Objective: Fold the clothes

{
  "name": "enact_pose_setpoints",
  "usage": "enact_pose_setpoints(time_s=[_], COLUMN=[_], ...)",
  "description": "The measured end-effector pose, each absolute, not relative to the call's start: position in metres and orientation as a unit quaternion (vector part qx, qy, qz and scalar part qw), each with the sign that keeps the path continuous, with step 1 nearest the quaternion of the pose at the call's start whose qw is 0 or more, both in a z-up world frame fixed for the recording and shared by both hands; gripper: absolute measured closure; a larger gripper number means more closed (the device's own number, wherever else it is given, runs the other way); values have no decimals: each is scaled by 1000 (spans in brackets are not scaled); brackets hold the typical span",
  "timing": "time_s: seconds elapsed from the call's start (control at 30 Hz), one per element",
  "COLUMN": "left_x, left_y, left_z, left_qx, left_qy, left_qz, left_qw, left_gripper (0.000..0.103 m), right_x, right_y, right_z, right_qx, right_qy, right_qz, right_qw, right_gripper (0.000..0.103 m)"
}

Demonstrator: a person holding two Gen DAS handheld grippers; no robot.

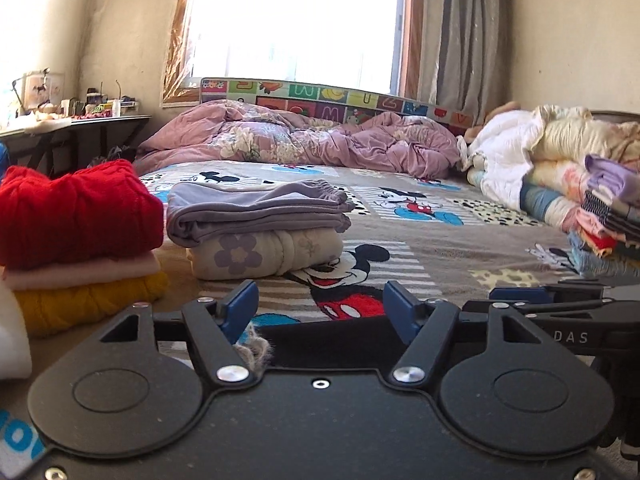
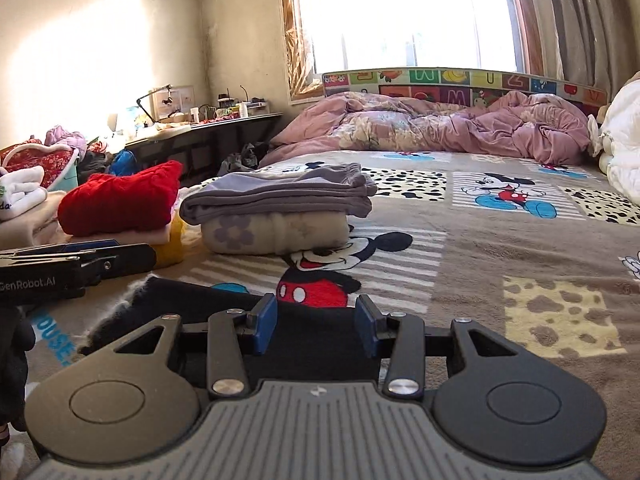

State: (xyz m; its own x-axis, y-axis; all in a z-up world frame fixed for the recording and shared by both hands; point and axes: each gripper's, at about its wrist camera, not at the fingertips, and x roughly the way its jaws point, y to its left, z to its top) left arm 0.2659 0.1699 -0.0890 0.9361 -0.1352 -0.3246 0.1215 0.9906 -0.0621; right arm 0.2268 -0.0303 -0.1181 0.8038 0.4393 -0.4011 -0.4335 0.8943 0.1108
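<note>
We have a black garment [image 2: 320,344] lying flat on the Mickey Mouse bedspread [image 2: 520,264], directly under both tools, its long axis running side to side between them. Our left gripper [image 1: 320,308] stands partly open over its fringed left end; our right gripper [image 2: 316,320] stands narrower over the right part. Neither visibly pinches cloth. Both sit equally near it.

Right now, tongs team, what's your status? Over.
Left tongs and right tongs both open, straddling the black garment. Not gripped yet. Folded stacks ahead, clear.
</note>
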Motion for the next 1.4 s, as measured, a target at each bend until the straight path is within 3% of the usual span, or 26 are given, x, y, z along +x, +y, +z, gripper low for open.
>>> enact_pose_setpoints(time_s=[0.4,0.93,1.0,1.17,1.4], left_x=[304,307,301,278,255], left_y=[154,159,167,215,286], left_z=[-127,-137,-130,-109,-129], left_qx=[32,33,8,-127,-374], left_qy=[266,291,278,220,230], left_qz=[-68,-77,-92,-59,-46], left_qw=[961,953,956,965,897], left_gripper=[45,41,34,30,22], right_x=[240,245,238,231,245], right_y=[3,-10,-19,-63,-110], right_z=[-152,-155,-149,-146,-165], right_qx=[-125,-77,-59,65,271], right_qy=[222,253,247,258,312], right_qz=[312,318,306,250,199], right_qw=[915,910,917,931,888], right_gripper=[60,60,60,54,51])
